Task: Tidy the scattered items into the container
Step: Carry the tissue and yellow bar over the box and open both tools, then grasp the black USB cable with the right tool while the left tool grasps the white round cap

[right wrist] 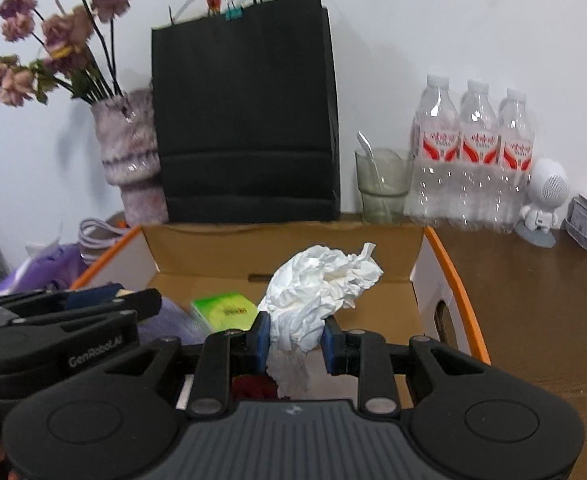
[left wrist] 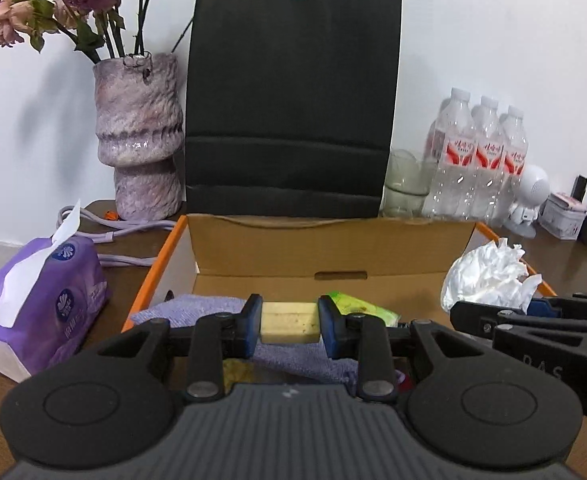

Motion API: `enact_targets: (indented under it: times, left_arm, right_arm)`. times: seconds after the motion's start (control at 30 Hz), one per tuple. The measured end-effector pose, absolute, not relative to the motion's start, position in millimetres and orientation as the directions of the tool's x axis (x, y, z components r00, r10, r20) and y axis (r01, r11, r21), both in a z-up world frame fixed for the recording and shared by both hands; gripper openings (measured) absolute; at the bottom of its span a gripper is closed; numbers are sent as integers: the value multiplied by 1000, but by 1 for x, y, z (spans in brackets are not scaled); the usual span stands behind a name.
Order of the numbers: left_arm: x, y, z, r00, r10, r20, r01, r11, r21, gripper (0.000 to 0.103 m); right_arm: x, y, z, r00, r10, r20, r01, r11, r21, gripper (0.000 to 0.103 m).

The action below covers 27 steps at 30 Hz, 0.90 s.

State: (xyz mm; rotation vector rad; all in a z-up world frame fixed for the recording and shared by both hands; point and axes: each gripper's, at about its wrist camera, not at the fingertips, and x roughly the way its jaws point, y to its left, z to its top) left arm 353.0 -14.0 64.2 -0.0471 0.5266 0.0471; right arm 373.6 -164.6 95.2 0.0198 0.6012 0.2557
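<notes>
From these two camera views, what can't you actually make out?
- Front of the cardboard box: hidden by the left gripper and its yellow block in the left view, by the right gripper and its crumpled tissue in the right view.
- Dark red thing, right view: mostly covered by the gripper.
- Green packet: print blurred.
- Bottles: label text too small.

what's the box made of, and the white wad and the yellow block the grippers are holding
The box: matte brown corrugated cardboard, judging by its folded flaps and cut slot. The white wad in the right gripper: thin crumpled tissue paper, sharply creased. The yellow block in the left gripper: pale, speckled, dull; possibly sponge or soap.
</notes>
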Motion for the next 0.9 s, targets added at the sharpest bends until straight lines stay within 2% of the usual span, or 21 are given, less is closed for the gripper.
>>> enact_targets:
  times: [0.07, 0.1, 0.13, 0.17, 0.2, 0.23, 0.27, 0.3, 0.33, 0.5, 0.9]
  left_arm:
    - [353, -15, 65, 863, 37, -504, -57, 998, -24, 33]
    - [352, -16, 66, 862, 41, -505, -58, 998, -18, 37]
    - [352, -17, 67, 861, 49, -507, -61, 998, -6, 53]
    - [351, -18, 69, 860, 99, -500, -101, 995, 24, 69]
    - [349, -19, 70, 861, 143, -487, -135, 989, 52, 78]
    - [347, -19, 71, 865, 180, -468, -165, 984, 74, 92]
    - [346, -18, 73, 869, 201, -452, -183, 980, 82, 103]
    - [344, -16, 76, 874, 202, -442, -189, 979, 74, 103]
    - [343, -15, 77, 878, 191, -440, -183, 981, 60, 103]
    - [341, -15, 80, 875, 179, -449, -177, 983, 47, 103]
    - [343, -15, 80, 874, 182, -450, -177, 983, 54, 103]
  right_arm:
    - [373, -163, 93, 790, 241, -563, -234, 968, 86, 25]
    - [373, -162, 92, 789, 241, -565, -236, 968, 83, 29]
    - [371, -161, 93, 788, 243, -566, -240, 967, 81, 32]
    - [370, -160, 94, 783, 247, -571, -247, 966, 79, 53]
    - [371, -160, 95, 779, 237, -580, -240, 968, 73, 66]
    - [371, -161, 97, 785, 194, -589, -205, 977, 49, 74]
    - [371, -162, 99, 792, 161, -588, -177, 984, 31, 89]
    - [371, -166, 101, 801, 137, -583, -156, 988, 18, 99]
    - [370, -170, 103, 805, 138, -577, -151, 988, 26, 103]
    - [371, -183, 106, 784, 223, -579, -176, 975, 136, 103]
    - [371, -182, 107, 791, 220, -571, -175, 975, 133, 103]
